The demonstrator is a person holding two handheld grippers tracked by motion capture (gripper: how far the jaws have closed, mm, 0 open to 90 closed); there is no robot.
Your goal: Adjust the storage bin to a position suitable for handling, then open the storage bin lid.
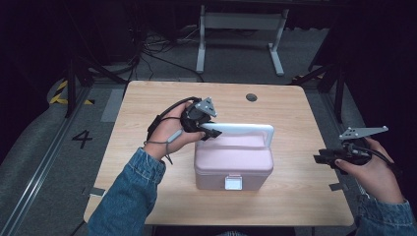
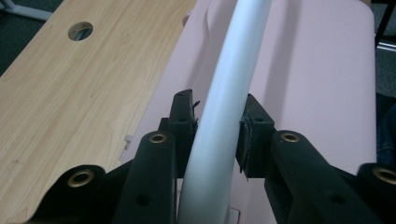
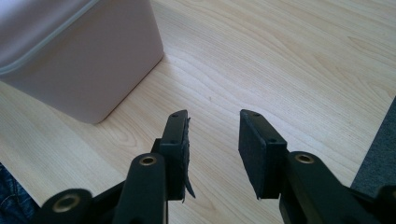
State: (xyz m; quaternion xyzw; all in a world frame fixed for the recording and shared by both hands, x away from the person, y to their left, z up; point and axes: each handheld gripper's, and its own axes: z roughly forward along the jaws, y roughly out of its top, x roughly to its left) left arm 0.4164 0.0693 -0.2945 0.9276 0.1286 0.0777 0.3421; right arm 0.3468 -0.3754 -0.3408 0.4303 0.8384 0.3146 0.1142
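Pink plastic, smooth and rigid: the box [image 1: 233, 164] sits mid-table [image 1: 147, 103] with its white handle [image 1: 246, 129] raised. Your left gripper [image 2: 218, 122] is clamped on that rounded bar near its left end (a slick tube, so it may pivot between the pads). The box looks light but could swing; a grip nearer the handle's middle would balance it. Your right gripper [image 3: 214, 133] hangs unclenched, holding nothing, off the box's right side.

A light wooden tabletop [image 1: 147, 105] fills the frame's centre, with a round hole [image 1: 251, 97] near its far edge. Beyond it, at the top, stands a white frame [image 1: 240, 22]; cables [image 1: 147, 46] trail upper left.
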